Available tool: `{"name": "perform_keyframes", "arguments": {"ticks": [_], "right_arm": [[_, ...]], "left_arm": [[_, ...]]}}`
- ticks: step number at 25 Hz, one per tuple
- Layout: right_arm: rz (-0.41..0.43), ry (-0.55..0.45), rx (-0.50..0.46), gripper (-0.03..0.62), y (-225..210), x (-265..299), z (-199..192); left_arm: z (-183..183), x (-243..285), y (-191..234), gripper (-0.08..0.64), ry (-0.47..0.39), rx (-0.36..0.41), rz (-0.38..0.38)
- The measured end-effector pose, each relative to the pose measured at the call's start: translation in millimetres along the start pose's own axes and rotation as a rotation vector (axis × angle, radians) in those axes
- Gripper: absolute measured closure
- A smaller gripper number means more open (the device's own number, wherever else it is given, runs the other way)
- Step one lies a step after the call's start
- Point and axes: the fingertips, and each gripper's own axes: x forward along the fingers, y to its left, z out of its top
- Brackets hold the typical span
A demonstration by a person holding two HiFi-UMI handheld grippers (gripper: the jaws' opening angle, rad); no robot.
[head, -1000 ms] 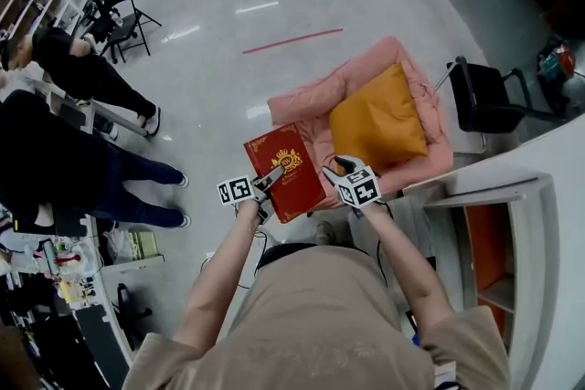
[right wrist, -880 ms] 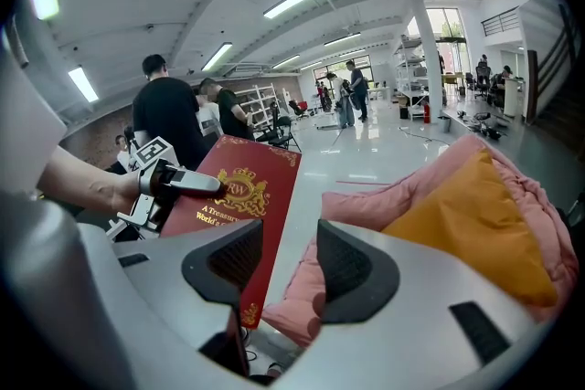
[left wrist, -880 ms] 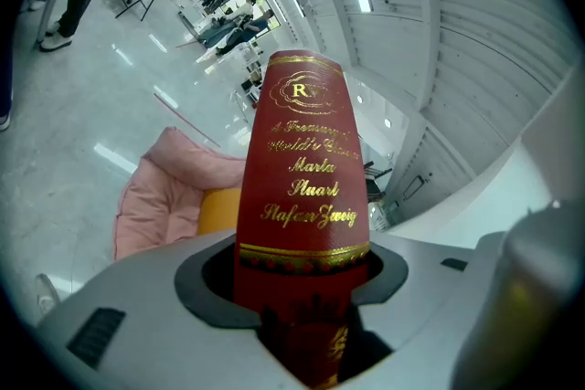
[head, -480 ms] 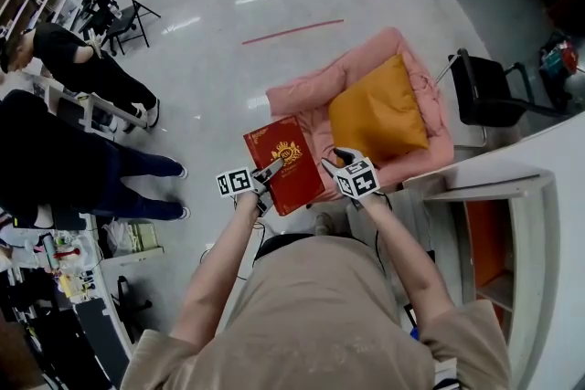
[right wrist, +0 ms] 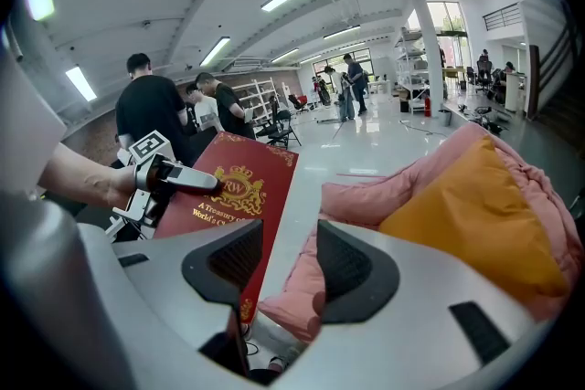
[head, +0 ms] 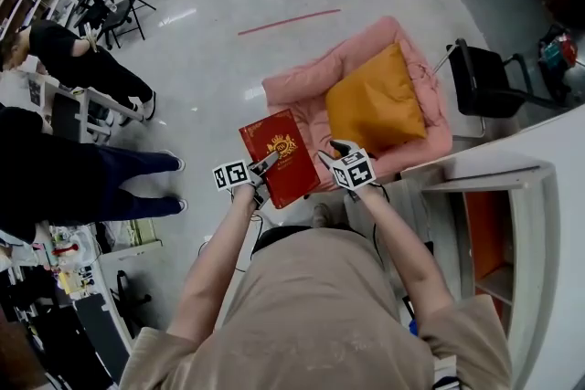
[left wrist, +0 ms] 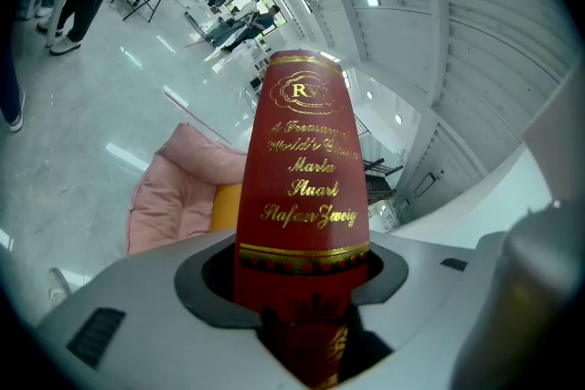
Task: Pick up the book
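The red book (head: 277, 156) with gold print is held up in the air in front of the person. My left gripper (head: 260, 170) is shut on the book's near left edge. In the left gripper view the book's spine (left wrist: 303, 187) stands upright between the jaws of that gripper (left wrist: 298, 268). My right gripper (head: 333, 152) hovers just right of the book, open, nothing between its jaws. In the right gripper view its own gap (right wrist: 291, 262) shows only cushion and floor; the book's cover (right wrist: 227, 192) lies to the left, pinched by the left gripper (right wrist: 166, 175).
A pink floor cushion (head: 306, 91) with an orange pillow (head: 377, 101) lies beyond the book. A black chair (head: 484, 87) and a white shelf unit (head: 498, 196) stand at right. People (head: 78, 64) and desks are at left.
The book and both grippers have drifted slightly up and away from the body in the head view. The left gripper's hold on the book is unchanged.
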Motion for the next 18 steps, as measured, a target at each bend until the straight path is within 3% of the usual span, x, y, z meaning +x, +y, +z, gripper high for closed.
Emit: {"name": "perform_keyframes", "arguments": {"ticks": [18], "right_arm": [[0.006, 0.044, 0.002, 0.402, -2, 4, -21]], "left_arm": [[-13, -2, 16, 0.318, 0.006, -0.027, 0.038]]}}
